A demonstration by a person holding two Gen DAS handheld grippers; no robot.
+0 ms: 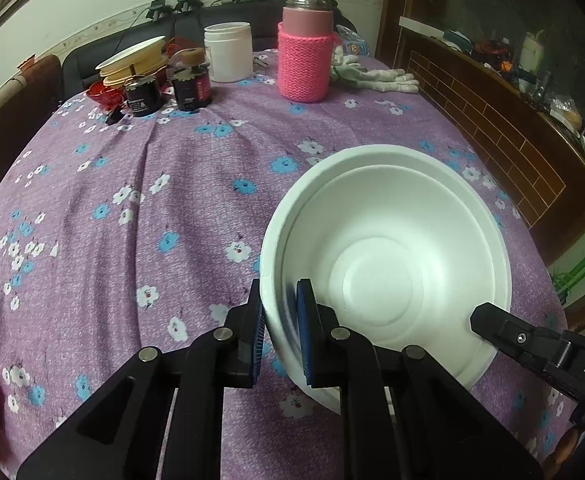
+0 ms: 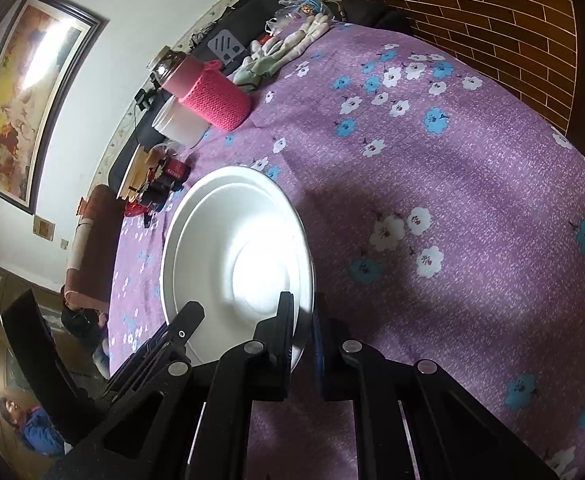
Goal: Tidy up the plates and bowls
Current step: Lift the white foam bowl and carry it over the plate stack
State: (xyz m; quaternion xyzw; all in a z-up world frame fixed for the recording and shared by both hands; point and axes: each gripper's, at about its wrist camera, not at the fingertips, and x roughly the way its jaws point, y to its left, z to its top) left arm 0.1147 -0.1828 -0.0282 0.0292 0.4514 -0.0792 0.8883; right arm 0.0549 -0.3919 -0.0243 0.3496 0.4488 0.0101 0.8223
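Your left gripper has its fingers closed on the near-left rim of the white foam bowl: one blue pad sits inside the wall, the other outside, with the wall pinched between them. Your right gripper is clamped the same way on the opposite rim of the same bowl, one finger inside and one outside. In the left wrist view the tip of the right gripper shows at the bowl's lower right edge.

The bowl is tilted between the two grippers, its opening facing the cameras, above the counter, which is covered with a purple cloth printed with blue and white flowers. Whether the bowl's base touches the cloth cannot be told.

At the far end of the counter stand a flask in a pink knitted sleeve, a white plastic jar, two dark jars and a stack of cream plates. White gloves lie to the right of the flask.
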